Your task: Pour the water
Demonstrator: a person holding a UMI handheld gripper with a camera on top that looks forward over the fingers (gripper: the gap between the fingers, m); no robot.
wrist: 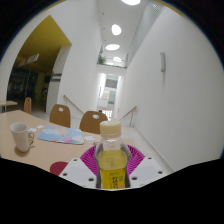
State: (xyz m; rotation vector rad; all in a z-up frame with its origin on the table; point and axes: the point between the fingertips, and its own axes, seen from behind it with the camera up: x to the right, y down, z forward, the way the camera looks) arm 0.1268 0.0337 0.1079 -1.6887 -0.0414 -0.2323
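Note:
A clear bottle (111,160) with a white cap and yellow liquid inside stands upright between my gripper's (111,165) pink-padded fingers (90,160). Both pads press against its sides, and it is held above the table. A white mug (22,137) stands on the wooden table (40,155), ahead of the fingers and to their left. A small red round thing (59,167) lies on the table just left of the fingers.
A light blue cloth (58,133) lies on the table beyond the mug. Wooden chairs (62,116) stand behind the table. A white corridor with a stair rail (112,95) opens ahead; a white wall runs along the right.

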